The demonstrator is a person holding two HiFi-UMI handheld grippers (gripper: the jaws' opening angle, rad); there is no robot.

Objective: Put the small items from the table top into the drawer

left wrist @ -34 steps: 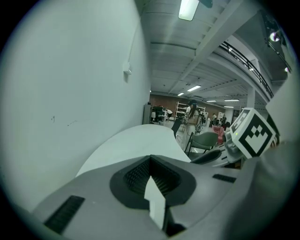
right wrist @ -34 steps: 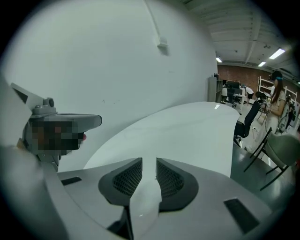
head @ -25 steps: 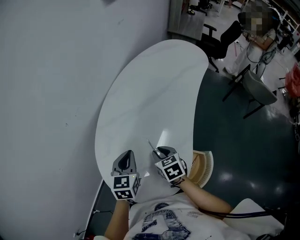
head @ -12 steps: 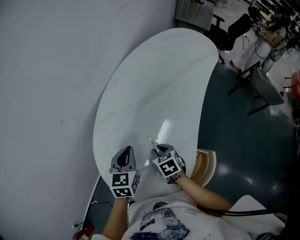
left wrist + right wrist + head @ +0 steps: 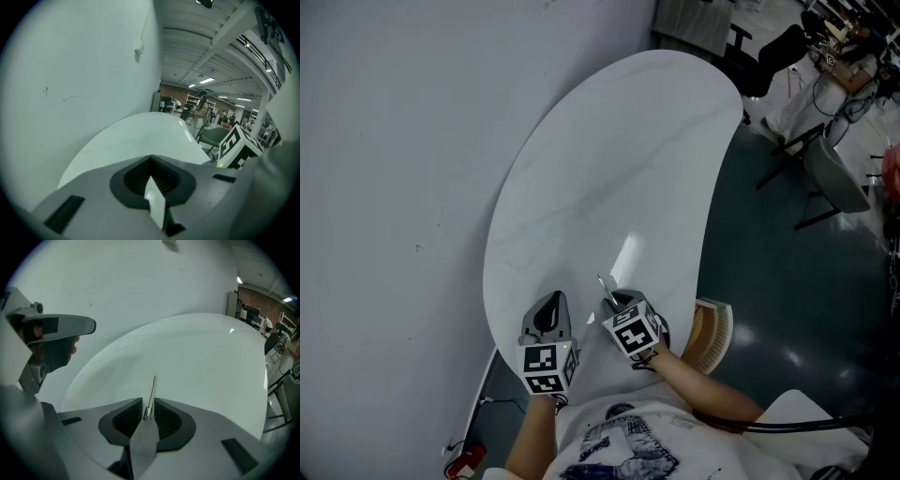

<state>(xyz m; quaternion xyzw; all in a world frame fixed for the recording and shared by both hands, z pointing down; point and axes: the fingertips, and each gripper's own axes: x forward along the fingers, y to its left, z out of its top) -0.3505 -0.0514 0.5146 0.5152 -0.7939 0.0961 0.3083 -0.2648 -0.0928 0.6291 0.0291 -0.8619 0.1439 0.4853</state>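
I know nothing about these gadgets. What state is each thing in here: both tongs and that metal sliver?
Left tongs: closed, tips together, nothing sticking out past them.
Right tongs: closed on the thin metal piece.
Thin metal piece: clamped at one end, the rest sticking out forward over the white table.

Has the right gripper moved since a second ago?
Yes, slightly. The right gripper, shut on a thin metal piece, now sits a little farther left of the right edge of the table than it did a second ago.
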